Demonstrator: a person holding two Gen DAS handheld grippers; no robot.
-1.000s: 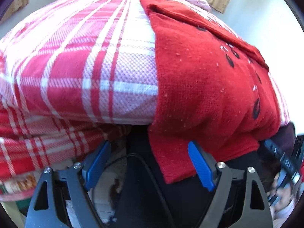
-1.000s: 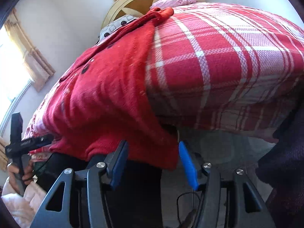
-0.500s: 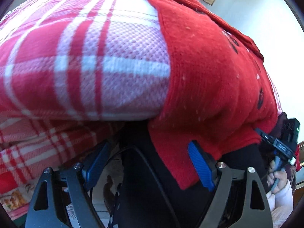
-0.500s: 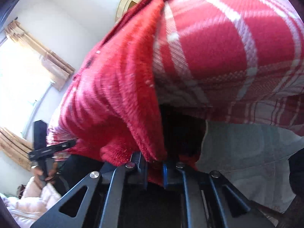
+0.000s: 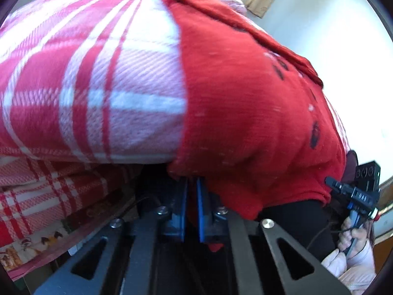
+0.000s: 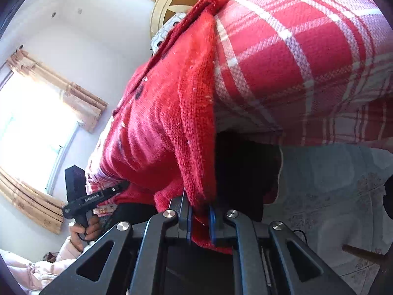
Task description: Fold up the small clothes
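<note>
A red knitted small garment with dark spots [image 5: 250, 113] lies spread over the near edge of a bed covered by a red, pink and white checked blanket [image 5: 93, 78], its hem hanging down past the mattress edge toward both cameras.

In the left wrist view, the left tool [image 5: 192, 196] sits directly under the garment's lower left corner. Its blue-padded fingers [image 5: 180, 211] are drawn close together with only a thin slit between them, and the red knit reaches down to their tips; a scrap of red shows below the pads, so the tool appears to be pinching that corner, though the contact itself is partly hidden by the drooping cloth. The right tool [image 5: 353, 194], held in a hand, is visible far to the right at the garment's other lower corner.

In the right wrist view, the right tool [image 6: 199, 218] is pressed together on the garment [image 6: 157, 132], with a fold of red knit plainly clamped between its blue pads [image 6: 212, 218] and poking out beneath them. The left tool [image 6: 98, 195] appears to the left, at the hem's opposite end. A curtained window [image 6: 32, 127] stands behind it.
</note>
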